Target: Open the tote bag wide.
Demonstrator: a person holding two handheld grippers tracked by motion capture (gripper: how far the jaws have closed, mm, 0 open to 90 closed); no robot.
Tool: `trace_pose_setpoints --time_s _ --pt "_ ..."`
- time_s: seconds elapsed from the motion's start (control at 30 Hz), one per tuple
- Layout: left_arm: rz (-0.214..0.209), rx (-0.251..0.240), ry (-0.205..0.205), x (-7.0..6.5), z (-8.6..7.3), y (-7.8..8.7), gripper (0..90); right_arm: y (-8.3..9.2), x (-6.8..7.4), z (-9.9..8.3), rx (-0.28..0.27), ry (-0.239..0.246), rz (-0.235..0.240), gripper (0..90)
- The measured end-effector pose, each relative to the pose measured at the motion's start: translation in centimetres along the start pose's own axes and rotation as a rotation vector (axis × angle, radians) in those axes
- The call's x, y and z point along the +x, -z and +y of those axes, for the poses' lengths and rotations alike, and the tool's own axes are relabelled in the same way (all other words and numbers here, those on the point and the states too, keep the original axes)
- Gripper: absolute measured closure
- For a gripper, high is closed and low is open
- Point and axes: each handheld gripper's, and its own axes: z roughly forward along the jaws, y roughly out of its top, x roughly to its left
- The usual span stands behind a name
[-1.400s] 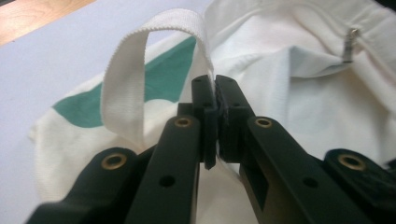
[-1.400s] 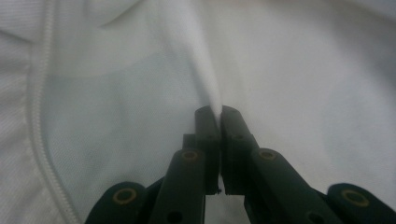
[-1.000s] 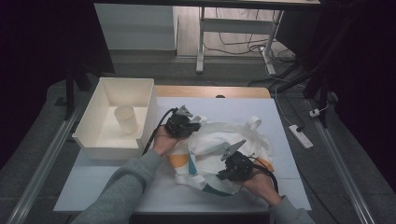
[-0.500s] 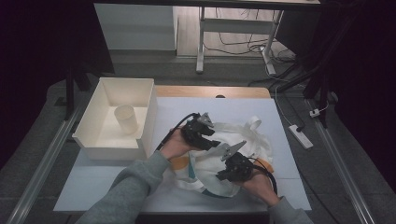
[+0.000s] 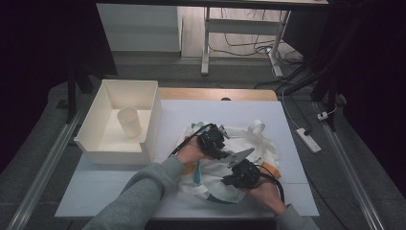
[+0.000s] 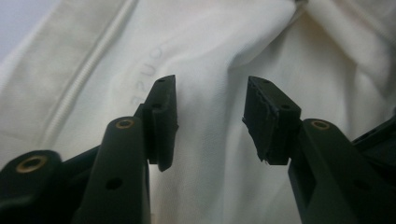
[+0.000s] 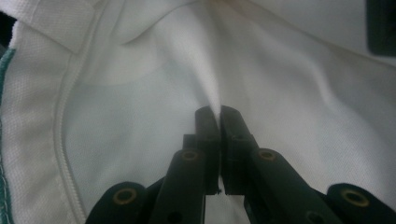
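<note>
White crumpled fabric garment [image 5: 239, 158] lies near the worktop's front edge; right gripper [image 7: 218, 116] pinches a fold of it, while left gripper [image 6: 212, 116], jaws just closing, hovers apart above it.

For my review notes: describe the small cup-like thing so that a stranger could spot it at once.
Start at the white open tray on the table's left side, beside the crumpled white garment. Inside it, toward the back, stands a pale cylindrical cup. It is upright and the tray's sole content.
</note>
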Motion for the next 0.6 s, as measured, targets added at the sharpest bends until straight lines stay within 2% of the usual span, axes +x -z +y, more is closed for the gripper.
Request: trace_pose_setpoints --time_s 0.17,0.27,0.47,0.6 --pt "0.014 0.000 -0.010 0.2 -0.2 -0.4 71.5 0.0 -0.1 0.0 -0.004 0.002 0.000 87.6" --pt "0.030 -0.012 -0.012 0.3 -0.2 -0.4 83.4 0.0 0.0 0.0 -0.005 0.001 -0.001 87.6" --pt "0.047 -0.051 0.000 1.2 0.1 0.2 87.2 0.3 0.7 0.3 -0.014 0.022 -0.038 87.7" --pt "0.056 -0.068 0.022 2.1 0.6 0.8 87.6 0.4 2.0 0.7 -0.004 0.065 -0.078 87.9"
